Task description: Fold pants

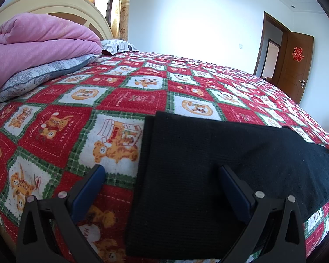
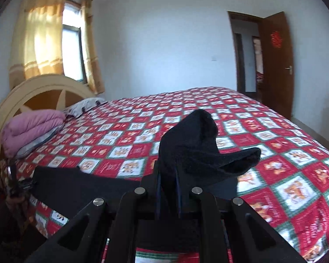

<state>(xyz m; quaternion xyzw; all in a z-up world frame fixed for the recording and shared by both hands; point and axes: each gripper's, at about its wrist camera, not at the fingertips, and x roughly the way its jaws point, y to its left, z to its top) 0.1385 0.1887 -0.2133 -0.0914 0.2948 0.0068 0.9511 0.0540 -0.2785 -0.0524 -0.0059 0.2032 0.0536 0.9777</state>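
Observation:
Black pants (image 1: 208, 175) lie flat along the near edge of the bed, on a red, white and green patchwork bedspread (image 1: 125, 100). My left gripper (image 1: 162, 171) is open just above their left end; its left finger (image 1: 92, 186) is over the bedspread, its right one over the cloth. My right gripper (image 2: 167, 184) is shut on the pants' other end (image 2: 193, 151) and holds it bunched up above the bed. The flat part of the pants (image 2: 81, 182) stretches away to the left in the right wrist view.
A folded pink quilt (image 1: 37, 46) on a grey pillow (image 1: 39, 76) lies by the cream headboard (image 2: 33, 92). A second patterned pillow (image 1: 118, 46) is beside it. A brown door (image 1: 296, 65) stands open at the right. A curtained window (image 2: 72, 50) is behind the headboard.

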